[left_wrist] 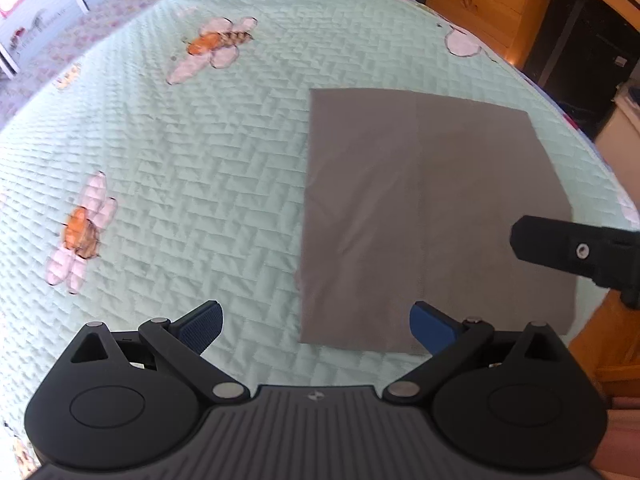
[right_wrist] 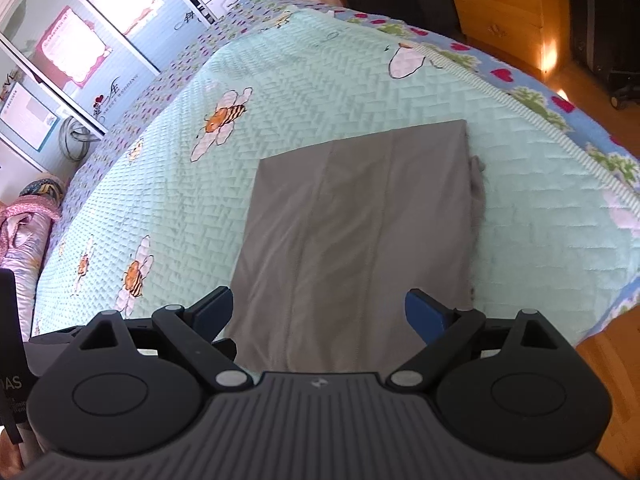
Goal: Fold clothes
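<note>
A grey folded garment (left_wrist: 432,216) is lying flat on the mint bee-print quilt (left_wrist: 180,152) covering the bed. Both the left gripper (left_wrist: 316,326) and right gripper (right_wrist: 318,314) are hovering above its near edge, jaws spread wide, gripping nothing.

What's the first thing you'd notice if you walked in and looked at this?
A flat grey folded cloth lies on a mint-green quilt, near its edge. Orange bees are printed on the quilt beside it. The open left gripper and right gripper hang over the cloth's near end.
</note>
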`<state>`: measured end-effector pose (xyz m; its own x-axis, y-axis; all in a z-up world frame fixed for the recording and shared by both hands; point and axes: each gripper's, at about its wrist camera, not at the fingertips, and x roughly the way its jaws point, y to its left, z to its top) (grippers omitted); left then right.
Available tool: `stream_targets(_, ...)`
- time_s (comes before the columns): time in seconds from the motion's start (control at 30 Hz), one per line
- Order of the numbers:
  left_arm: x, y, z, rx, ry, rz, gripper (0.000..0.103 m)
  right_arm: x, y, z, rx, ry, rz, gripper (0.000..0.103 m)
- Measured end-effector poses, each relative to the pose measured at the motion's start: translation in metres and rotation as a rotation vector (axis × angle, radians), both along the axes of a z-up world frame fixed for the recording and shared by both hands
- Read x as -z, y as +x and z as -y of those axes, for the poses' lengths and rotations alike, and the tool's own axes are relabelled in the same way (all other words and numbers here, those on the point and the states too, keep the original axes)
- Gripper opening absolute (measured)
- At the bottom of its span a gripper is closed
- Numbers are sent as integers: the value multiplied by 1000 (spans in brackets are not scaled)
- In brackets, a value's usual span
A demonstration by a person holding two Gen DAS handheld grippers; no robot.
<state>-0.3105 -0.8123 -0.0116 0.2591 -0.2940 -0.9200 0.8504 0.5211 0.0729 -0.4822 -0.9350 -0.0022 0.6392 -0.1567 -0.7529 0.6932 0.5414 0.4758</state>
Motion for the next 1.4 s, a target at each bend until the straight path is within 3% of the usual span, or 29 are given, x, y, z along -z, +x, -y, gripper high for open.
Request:
stream_targets(0.1, 0, -1, 2, 0, -8, -19, 102, 0, -1, 2, 2, -4, -7, 93)
stream_targets(0.17, 0, -6, 5, 14, 0, 19, 99, 1, -2, 3, 6, -6, -12, 93)
stream_targets(0.47, -1, -22, 23, 78, 93, 269, 97, 5, -6, 8, 41, -23, -56, 93)
stream_targets(0.6, 7, -21, 33, 139, 186, 256, 97, 9, -6, 9, 47, -40, -99, 93)
stream_targets(0.87, 15, -9, 46, 167, 292, 97, 97, 18, -6, 11, 47, -25, -148, 93)
stream_targets(1.07, 12, -5, 47, 161, 310, 4, 98, 18, 0, 14, 31, -20, -192, 93)
stream_targets(1.4, 12, 1, 49, 159, 304, 12, 98, 10, 17, 12, -1, -43, -223, 93)
